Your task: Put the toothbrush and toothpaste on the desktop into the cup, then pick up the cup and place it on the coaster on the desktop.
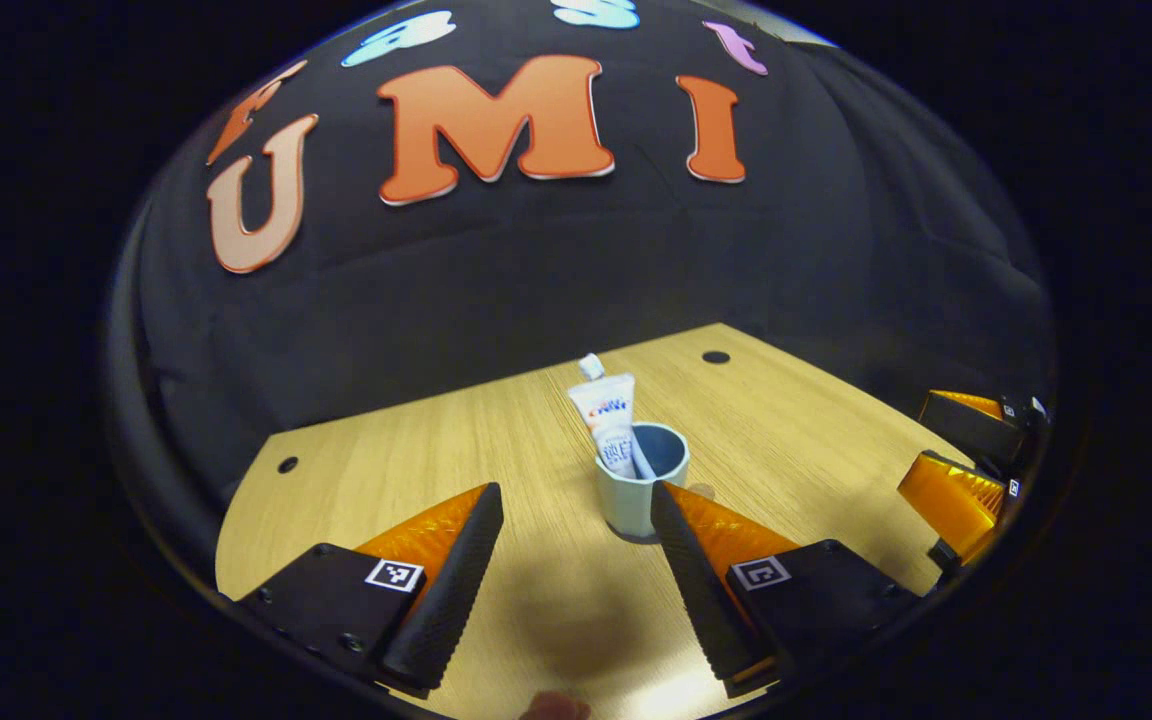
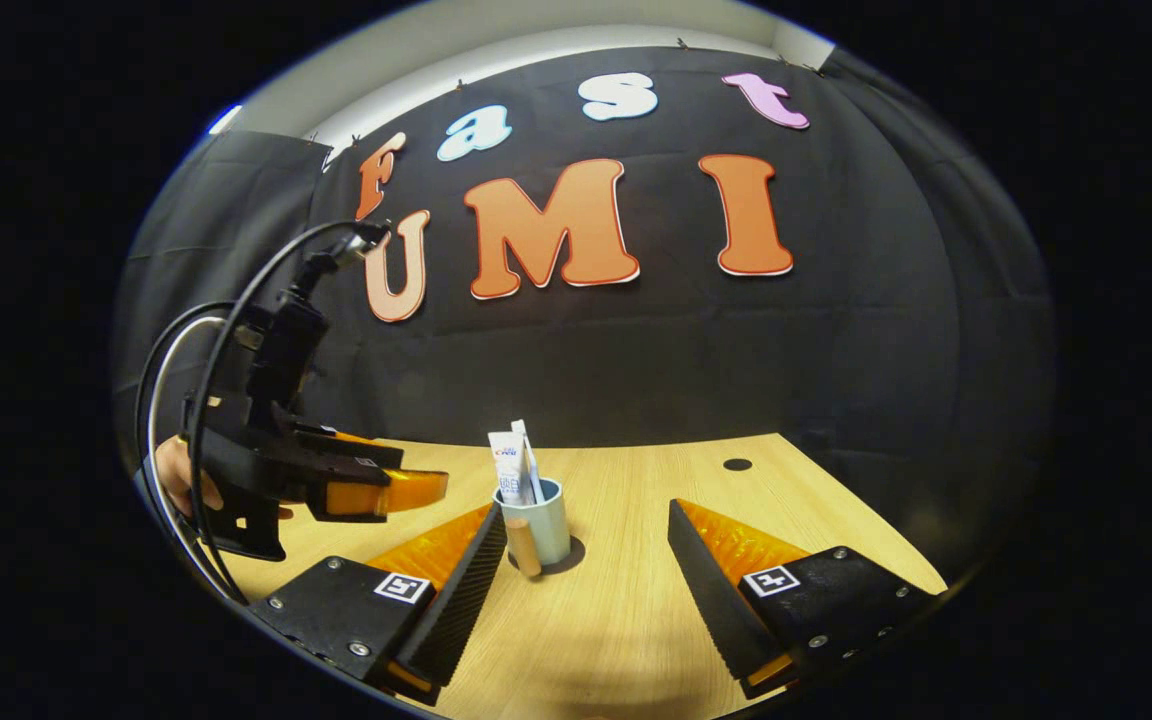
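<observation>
- In the left gripper view the left gripper (image 1: 576, 505) has its two fingers spread wide with nothing between them; the cup (image 1: 640, 478) stands upright on the wooden desktop (image 1: 416, 470) just ahead, near the tip of that view's right-hand finger
- The toothpaste (image 1: 610, 425) stands tilted in the cup, cap end up, leaning on the rim; a slim handle, likely the toothbrush (image 2: 526, 455), shows beside the tube in the right gripper view
- The right gripper (image 2: 586, 525) is likewise spread apart and holds nothing; the cup sits just past the tip of its view's left-hand finger
- A dark round coaster (image 2: 568, 556) lies under the cup; a small wooden peg (image 2: 523, 547) leans against the cup's front
- The left gripper appears at the left of the right gripper view, held by a hand (image 2: 179, 478), above the desktop and near the cup
</observation>
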Demonstrator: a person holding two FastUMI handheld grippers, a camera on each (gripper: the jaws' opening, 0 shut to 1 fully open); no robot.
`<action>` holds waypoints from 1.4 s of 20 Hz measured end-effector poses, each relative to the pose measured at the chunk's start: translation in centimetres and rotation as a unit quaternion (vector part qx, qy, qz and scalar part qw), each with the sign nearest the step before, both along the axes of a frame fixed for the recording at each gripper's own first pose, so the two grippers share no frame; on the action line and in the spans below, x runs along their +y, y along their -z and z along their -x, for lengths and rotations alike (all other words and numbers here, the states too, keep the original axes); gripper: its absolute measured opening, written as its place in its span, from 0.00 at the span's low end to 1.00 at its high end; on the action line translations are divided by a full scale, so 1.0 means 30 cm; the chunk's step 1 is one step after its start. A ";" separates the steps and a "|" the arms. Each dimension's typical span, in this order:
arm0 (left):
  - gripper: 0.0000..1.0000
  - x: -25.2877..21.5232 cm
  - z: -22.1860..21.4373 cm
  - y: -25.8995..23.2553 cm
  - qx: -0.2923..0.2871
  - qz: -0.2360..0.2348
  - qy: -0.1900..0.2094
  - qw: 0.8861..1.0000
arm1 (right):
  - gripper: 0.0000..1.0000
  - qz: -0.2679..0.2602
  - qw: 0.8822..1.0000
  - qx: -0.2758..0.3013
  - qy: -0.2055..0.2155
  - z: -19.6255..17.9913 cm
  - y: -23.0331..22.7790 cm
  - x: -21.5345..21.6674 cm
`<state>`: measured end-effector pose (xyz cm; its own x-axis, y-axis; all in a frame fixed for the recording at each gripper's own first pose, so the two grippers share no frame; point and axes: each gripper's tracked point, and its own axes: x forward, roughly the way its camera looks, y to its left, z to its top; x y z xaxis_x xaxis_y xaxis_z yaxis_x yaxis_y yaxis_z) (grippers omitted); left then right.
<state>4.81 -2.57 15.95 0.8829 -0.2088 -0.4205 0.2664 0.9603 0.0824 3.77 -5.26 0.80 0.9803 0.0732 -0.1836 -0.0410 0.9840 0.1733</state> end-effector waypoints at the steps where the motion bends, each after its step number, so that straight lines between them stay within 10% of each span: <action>1: 0.96 -0.001 -0.002 -0.010 -0.023 0.003 -0.008 1.000 | 0.98 0.002 1.000 -0.005 -0.002 -0.007 -0.008 0.017; 13: 1.00 0.069 0.134 -0.171 -0.233 0.037 -0.116 0.965 | 0.98 0.015 0.998 -0.048 -0.030 -0.065 -0.099 0.172; 28: 0.99 0.136 0.167 -0.168 -0.246 0.078 -0.137 0.956 | 0.98 0.020 0.997 -0.072 -0.016 -0.054 -0.151 0.180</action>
